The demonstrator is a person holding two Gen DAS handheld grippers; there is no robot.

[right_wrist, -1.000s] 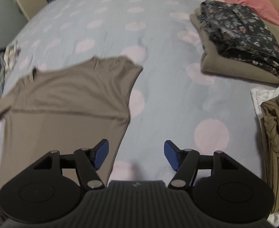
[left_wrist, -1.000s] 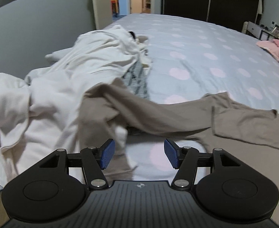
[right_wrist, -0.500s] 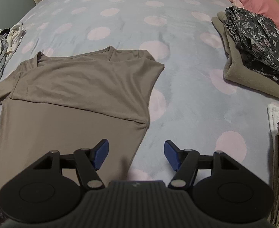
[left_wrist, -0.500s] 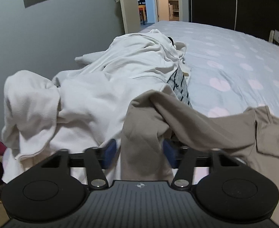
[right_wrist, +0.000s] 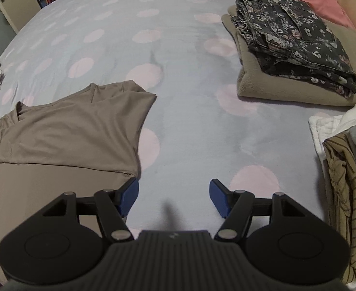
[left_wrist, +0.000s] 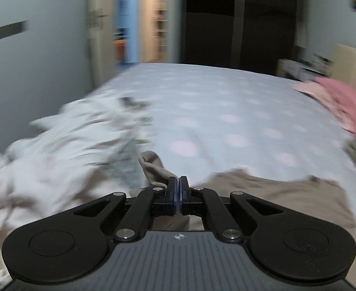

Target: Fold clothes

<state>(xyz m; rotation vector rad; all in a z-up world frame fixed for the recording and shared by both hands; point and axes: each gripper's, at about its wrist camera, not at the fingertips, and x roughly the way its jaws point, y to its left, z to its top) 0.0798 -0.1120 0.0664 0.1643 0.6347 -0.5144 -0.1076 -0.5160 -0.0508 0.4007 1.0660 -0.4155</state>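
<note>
Taupe long-sleeved cotton top [right_wrist: 64,131] lies on the dotted bed [right_wrist: 178,48]; my left gripper [left_wrist: 179,181] just closed its jaws on its sleeve, now lifted. Right gripper [right_wrist: 174,194] jaws gape empty.

Home bedroom: polka-dot bed [right_wrist: 178,36], folded clothes [right_wrist: 291,48], wardrobe [left_wrist: 238,24].

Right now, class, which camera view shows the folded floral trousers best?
The right wrist view: the floral trousers lie sharp and whole on a folded beige blanket. The left wrist view is blurred and shows only a dark smudge at its right edge.
</note>
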